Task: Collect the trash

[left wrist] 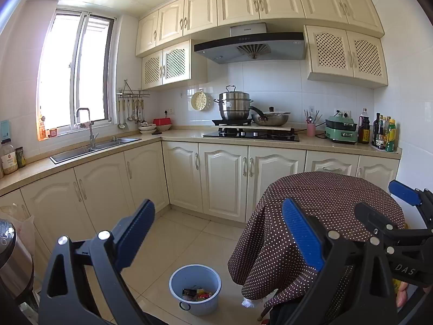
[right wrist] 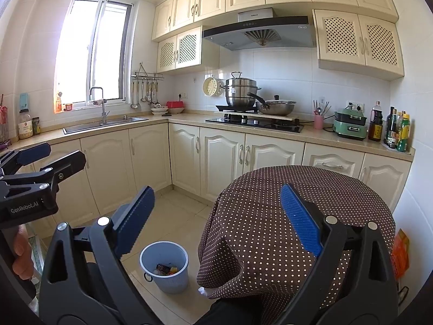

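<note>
A light blue bin (left wrist: 194, 288) stands on the tiled floor beside a round table with a brown polka-dot cloth (left wrist: 324, 197). Wrappers and scraps lie in the bin's bottom. The bin also shows in the right wrist view (right wrist: 164, 266), next to the table (right wrist: 297, 187). My left gripper (left wrist: 219, 233) is open and empty, held above the floor and the table's near edge. My right gripper (right wrist: 217, 214) is open and empty, above the table's left edge. Each gripper shows at the edge of the other's view: the right gripper (left wrist: 406, 203) and the left gripper (right wrist: 51, 153).
Cream cabinets (left wrist: 224, 173) and an L-shaped counter run along the back and left, with a sink (left wrist: 94, 146), a hob with pots (left wrist: 251, 132) and bottles (left wrist: 384, 135). A metal appliance (left wrist: 13, 260) stands at the left. An orange packet (right wrist: 400, 249) hangs right of the table.
</note>
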`<move>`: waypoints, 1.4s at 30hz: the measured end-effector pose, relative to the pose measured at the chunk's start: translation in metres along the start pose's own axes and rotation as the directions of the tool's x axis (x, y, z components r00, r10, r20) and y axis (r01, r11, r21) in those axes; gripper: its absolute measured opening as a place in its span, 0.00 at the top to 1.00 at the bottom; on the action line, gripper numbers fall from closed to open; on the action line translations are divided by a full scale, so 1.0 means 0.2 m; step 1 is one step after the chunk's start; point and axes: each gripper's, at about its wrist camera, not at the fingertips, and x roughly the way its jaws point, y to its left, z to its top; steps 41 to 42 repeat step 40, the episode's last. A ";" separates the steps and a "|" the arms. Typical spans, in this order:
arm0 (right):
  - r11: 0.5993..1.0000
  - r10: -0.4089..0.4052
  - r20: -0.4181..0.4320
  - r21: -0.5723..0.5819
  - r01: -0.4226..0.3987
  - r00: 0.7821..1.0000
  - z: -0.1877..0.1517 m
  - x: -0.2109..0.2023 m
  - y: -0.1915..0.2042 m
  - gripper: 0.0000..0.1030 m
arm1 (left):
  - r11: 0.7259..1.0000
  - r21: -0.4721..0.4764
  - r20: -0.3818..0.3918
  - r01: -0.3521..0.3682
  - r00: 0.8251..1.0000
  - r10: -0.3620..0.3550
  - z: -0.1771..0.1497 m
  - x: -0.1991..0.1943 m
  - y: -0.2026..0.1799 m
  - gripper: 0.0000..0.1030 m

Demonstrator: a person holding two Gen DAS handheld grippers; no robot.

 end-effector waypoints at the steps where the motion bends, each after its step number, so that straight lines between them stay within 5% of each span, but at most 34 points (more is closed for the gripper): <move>1: 1.000 0.000 0.000 0.000 0.000 1.000 0.00 0.00 0.00 0.10 | 1.000 0.001 -0.002 0.000 1.000 0.000 0.00 0.00 0.00 0.09; 30: 1.000 -0.003 -0.030 0.002 0.003 1.000 -0.04 0.06 0.02 0.10 | 1.000 0.002 -0.036 -0.008 0.999 0.008 -0.03 0.07 0.03 0.09; 42: 0.999 -0.026 -0.122 0.017 0.028 0.992 -0.12 0.23 -0.09 0.10 | 0.999 0.022 -0.113 -0.032 0.993 0.034 -0.11 0.24 0.06 0.09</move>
